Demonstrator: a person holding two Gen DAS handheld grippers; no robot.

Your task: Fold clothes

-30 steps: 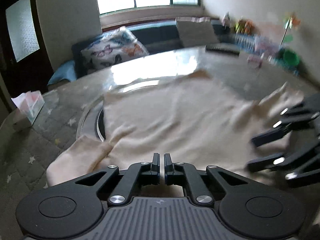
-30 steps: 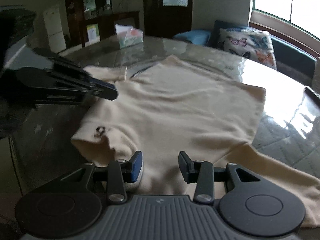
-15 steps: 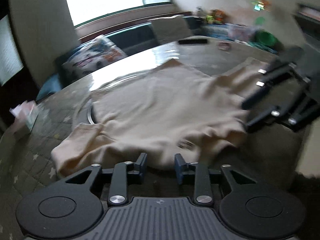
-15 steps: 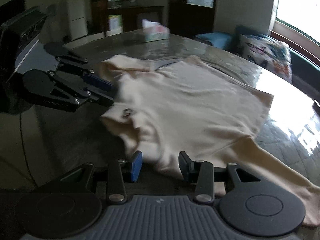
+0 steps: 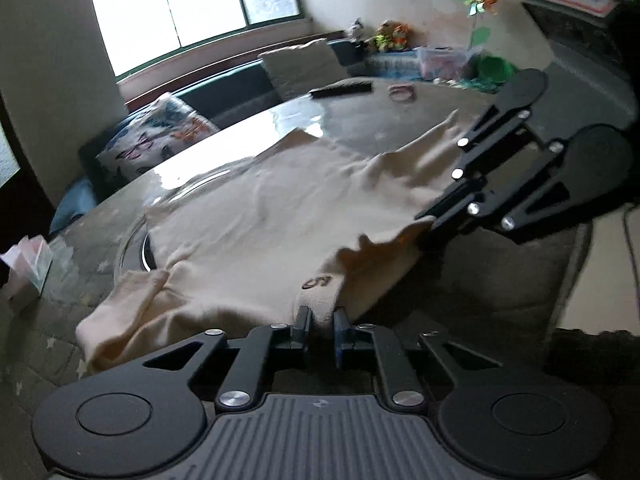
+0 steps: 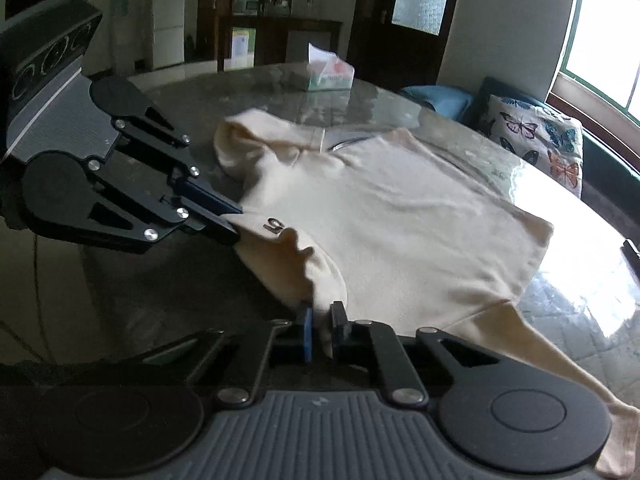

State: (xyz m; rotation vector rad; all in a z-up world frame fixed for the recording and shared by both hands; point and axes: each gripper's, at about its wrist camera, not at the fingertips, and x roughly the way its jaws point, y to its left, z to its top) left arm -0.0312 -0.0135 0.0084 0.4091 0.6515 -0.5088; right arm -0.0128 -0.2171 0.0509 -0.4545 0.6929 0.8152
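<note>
The near hem of the cream sweater [image 6: 400, 216] is hidden behind both tools, and one sleeve is cut off at the lower right of the right wrist view. The sweater is spread on the round glass-topped desk [image 6: 560, 300], its long axis running from the near edge toward the window side. A tissue box [image 6: 330, 74] stands well beyond the sweater, a butterfly pillow [image 6: 536, 140] past its far side. The left gripper [image 5: 320, 326] is clenched on the hem beside a small dark mark; its jaws have just been closing. The right gripper [image 6: 320, 330] is clenched on the hem too, its jaws just closed.
</note>
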